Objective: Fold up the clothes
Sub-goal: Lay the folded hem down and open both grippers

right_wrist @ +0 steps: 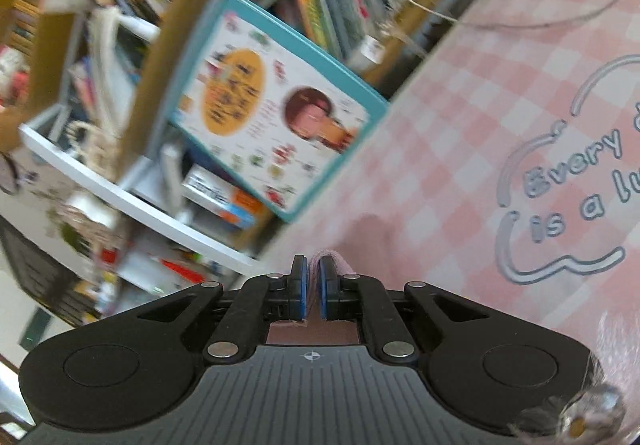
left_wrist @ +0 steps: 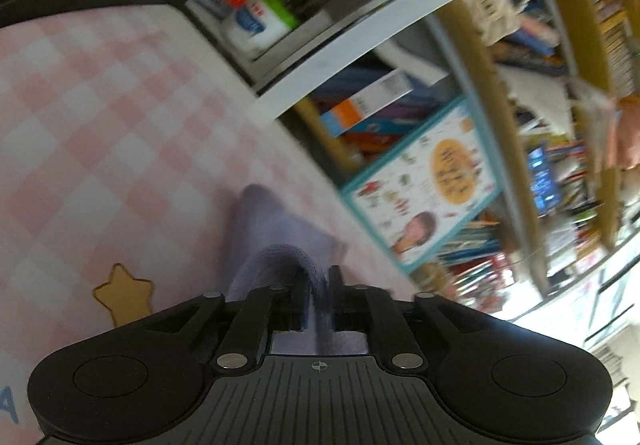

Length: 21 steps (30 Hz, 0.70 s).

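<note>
Left wrist: purple cloth [left_wrist: 276, 233] lengthwise ahead.

A garment [left_wrist: 276, 229] lies on the tablecloth [left_wrist: 100, 125], with a star [left_wrist: 124, 295] to its left. Bookshelves [right_wrist: 168, 45] stand beyond the cloth's edge, a picture book [right_wrist: 276, 105] leaning against them.

A purple knit garment [left_wrist: 276, 241] drapes over the pink checked table [left_wrist: 100, 117], while a pink cloth edge [right_wrist: 340, 265] hangs just above it.

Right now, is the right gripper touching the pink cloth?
Touching. The right wrist view shows the right gripper with its jaws nearly shut and a fold of pink cloth pinched between them.
</note>
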{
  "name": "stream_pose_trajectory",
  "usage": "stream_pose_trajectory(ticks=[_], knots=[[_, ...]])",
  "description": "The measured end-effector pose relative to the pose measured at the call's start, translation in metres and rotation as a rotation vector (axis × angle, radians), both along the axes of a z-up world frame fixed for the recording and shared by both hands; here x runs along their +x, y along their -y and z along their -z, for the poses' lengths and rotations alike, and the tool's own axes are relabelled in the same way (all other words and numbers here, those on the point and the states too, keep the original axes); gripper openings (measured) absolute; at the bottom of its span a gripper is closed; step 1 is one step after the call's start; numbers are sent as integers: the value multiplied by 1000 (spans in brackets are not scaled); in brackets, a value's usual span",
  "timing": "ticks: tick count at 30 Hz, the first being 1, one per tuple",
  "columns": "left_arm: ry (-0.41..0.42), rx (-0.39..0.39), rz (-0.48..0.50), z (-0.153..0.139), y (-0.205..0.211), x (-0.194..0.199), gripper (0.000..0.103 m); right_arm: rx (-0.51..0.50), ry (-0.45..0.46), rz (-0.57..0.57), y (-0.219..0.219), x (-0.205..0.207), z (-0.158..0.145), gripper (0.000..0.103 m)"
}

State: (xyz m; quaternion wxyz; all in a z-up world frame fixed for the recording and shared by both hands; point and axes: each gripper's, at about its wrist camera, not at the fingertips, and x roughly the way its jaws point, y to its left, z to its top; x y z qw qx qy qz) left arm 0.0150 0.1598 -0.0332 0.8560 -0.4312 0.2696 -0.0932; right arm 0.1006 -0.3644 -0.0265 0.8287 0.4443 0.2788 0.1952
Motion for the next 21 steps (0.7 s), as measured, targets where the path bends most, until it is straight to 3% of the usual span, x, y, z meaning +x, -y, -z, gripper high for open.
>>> stream_pose_trajectory(ticks=[2, 3, 4, 5, 7, 10, 13, 15, 18, 21], knots=[[-22, 6, -3, 0, -7, 2, 35, -34, -31, 18, 3, 3, 7, 16], [-22, 13, -3, -2, -11, 1, 37, -67, -36, 33, 4, 2, 7, 21], [-8, 37, -7, -7, -15, -1, 43, -126, -34, 53, 5, 1, 3, 38], [10, 87, -13, -14, -18, -4, 47, -210, -20, 70, 5, -2, -2, 44], [51, 240, -3, -30, -17, -8, 48, -355, 25, 68, 1, -6, -11, 44], [101, 446, 95, -44, -4, -7, 47, -509, 94, -7, -11, -8, -21, 44], [138, 570, 203, -45, 17, 3, 47, -635, 160, -113, -35, -4, -28, 44], [139, 659, 234, -42, 31, 13, 47, -678, 198, -169, -50, 1, -32, 44], [108, 732, 257, -35, 44, 29, 46, -750, 209, -202, -66, 9, -30, 44], [67, 741, 257, -28, 44, 41, 16, -787, 182, -215, -68, 16, -24, 26]])
